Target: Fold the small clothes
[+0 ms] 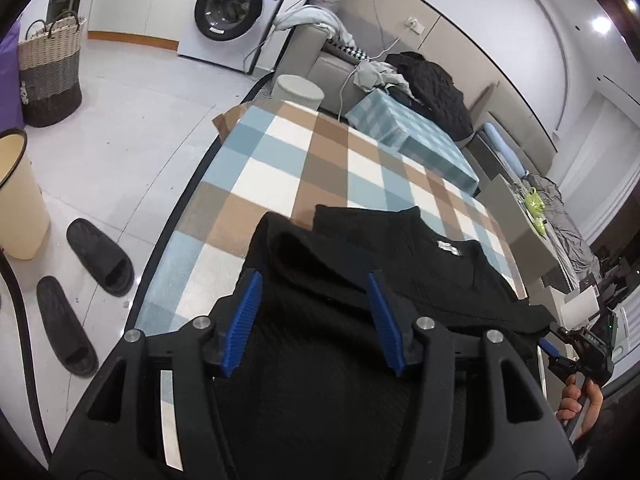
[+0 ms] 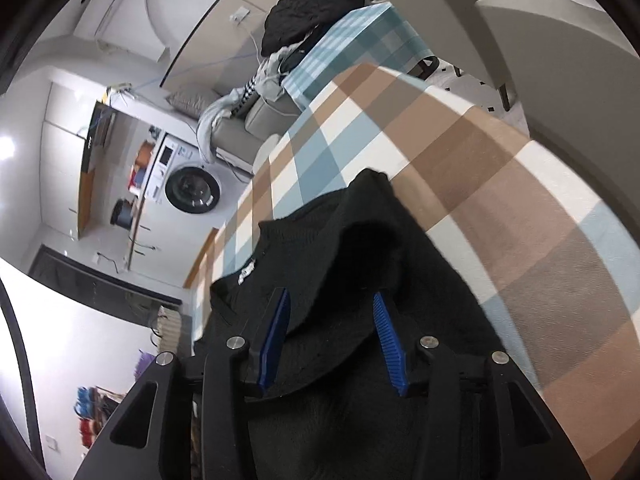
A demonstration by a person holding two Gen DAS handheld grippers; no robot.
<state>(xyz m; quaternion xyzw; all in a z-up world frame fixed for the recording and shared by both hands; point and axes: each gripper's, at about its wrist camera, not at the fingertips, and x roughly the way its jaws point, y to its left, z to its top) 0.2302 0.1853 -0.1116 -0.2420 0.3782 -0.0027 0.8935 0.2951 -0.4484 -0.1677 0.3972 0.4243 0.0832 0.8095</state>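
A black knit garment with a small white label lies on the checked table cloth. My left gripper is open, its blue pads either side of a raised fold at the garment's left edge. My right gripper is open too, with a raised hump of the same garment between its blue pads. The right gripper also shows at the right edge of the left wrist view, held by a hand. The garment's near part is hidden under the gripper bodies.
A folded blue checked cloth and a black jacket lie at the table's far end by a sofa. A washing machine, a woven basket, a beige bin and black slippers stand on the floor at left.
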